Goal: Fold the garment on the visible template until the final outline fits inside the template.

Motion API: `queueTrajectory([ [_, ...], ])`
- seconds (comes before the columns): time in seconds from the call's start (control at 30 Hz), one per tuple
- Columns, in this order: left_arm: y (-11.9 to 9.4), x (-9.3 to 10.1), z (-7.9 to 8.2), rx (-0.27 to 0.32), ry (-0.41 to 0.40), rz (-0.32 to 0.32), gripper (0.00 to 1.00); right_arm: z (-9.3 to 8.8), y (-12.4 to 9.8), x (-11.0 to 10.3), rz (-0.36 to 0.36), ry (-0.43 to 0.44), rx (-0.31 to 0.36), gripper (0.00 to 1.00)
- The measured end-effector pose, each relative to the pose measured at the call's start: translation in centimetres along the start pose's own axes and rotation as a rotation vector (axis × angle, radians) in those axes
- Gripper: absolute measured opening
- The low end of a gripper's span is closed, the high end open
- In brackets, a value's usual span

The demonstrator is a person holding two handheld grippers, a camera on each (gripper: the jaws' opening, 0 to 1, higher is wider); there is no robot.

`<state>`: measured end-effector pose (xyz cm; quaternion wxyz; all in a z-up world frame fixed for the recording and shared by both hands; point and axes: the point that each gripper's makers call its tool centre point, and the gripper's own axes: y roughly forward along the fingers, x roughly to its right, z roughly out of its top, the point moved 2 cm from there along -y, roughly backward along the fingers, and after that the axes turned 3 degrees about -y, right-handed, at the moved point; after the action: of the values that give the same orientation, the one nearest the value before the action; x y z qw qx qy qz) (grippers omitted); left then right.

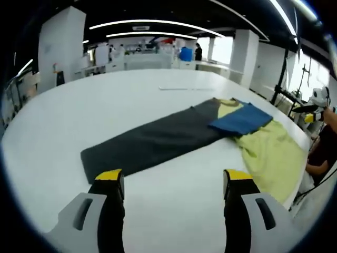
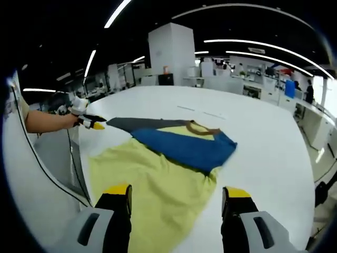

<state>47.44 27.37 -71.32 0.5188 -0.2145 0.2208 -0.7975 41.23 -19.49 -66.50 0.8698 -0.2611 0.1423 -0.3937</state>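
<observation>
while spread flat, garment shows yellow — blue sleeve folded across.

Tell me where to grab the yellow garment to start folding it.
Grip the yellow garment at its near hem corner by the table edge, coming low from the right gripper's side. That part lies flat and uncovered; the far end sits under the blue cloth.

You have nothing readable here — no lettering, label, brand mark or number can be made out on any surface in either view; anything far off is too blurred to read.
</observation>
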Motion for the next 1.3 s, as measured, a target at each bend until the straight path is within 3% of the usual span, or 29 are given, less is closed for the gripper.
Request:
queueTrajectory([
  [0.3, 0.3, -2.4, 0.0, -0.007, -0.017, 0.066, 0.70, -0.9, -0.6, -0.5, -0.004, 0.006, -0.012, 0.67],
  [0.67, 0.4, -6.0, 0.2, -0.026, -0.091, 0.204, 0.52, -1.4, -1.1, -0.6, -0.012, 0.006, -0.019, 0.67],
  [0.9, 0.1, -8.2, -0.2, -0.055, -0.130, 0.285, 0.45, -1.8, -1.2, -0.6, -0.017, 0.002, -0.029, 0.67],
  [1.03, 0.1, -8.9, -1.0, -0.085, -0.160, 0.315, 0.41, -1.9, -1.3, -0.6, -0.020, 0.001, -0.034, 0.67],
  [1.3, 0.2, -10.1, -1.2, -0.088, -0.210, 0.336, 0.36, -2.3, -1.4, -0.3, -0.027, 0.000, -0.046, 0.67],
])
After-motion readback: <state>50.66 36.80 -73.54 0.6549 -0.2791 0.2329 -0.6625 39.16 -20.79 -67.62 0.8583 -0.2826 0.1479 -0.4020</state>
